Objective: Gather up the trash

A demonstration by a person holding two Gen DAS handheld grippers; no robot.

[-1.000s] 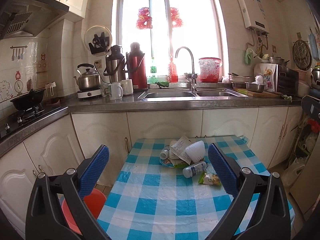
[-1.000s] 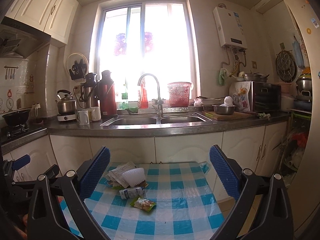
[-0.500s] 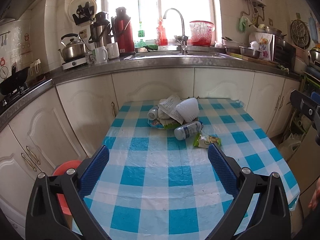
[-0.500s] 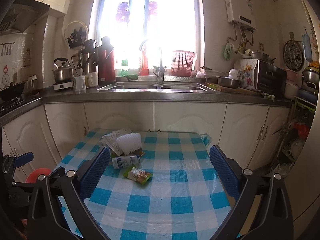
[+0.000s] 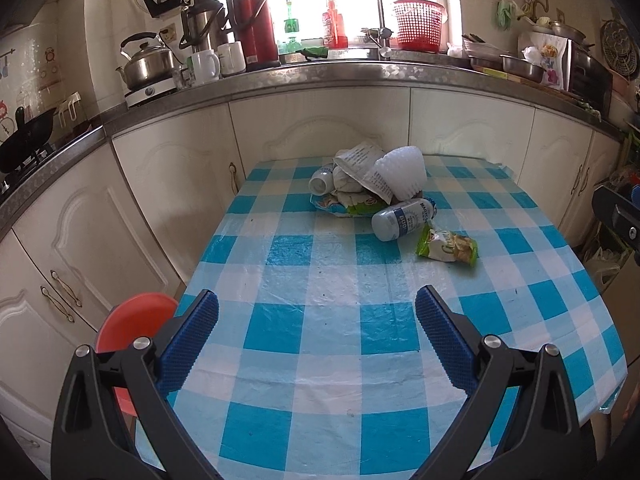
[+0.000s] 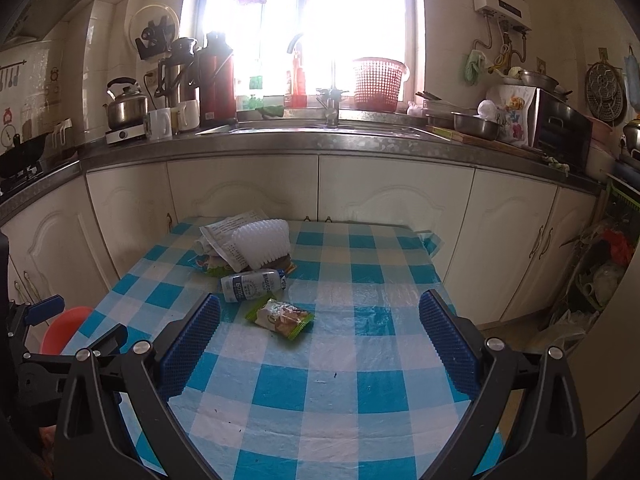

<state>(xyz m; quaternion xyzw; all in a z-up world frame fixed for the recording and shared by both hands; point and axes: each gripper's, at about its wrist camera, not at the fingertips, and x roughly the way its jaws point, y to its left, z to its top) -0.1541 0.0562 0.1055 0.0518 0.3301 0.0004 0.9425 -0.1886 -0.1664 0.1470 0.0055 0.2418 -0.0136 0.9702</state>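
Observation:
A heap of trash lies at the far end of the blue-checked table point(image 5: 320, 344): a white foam net point(image 5: 402, 174), crumpled printed paper point(image 5: 360, 160), a small white bottle point(image 5: 322, 184) and a green-white bag point(image 5: 352, 206). A white bottle with blue print point(image 5: 402, 220) lies on its side in front, and a green snack wrapper point(image 5: 448, 246) sits nearer. My left gripper point(image 5: 316, 344) hovers open over the table's near half. My right gripper point(image 6: 320, 348) is open too, just short of the snack wrapper point(image 6: 282, 318) and the bottle point(image 6: 252, 285).
A red round bin point(image 5: 132, 328) stands on the floor left of the table, also seen as a red bin point(image 6: 60, 328). White cabinets point(image 5: 320, 120) and a steel counter point(image 5: 320, 76) with kettle, flasks and sink lie behind. A cluttered rack point(image 6: 600, 272) stands at right.
Both grippers have tilted down and come closer over the table, so the trash heap now looks nearer and larger. Both stay open and empty.

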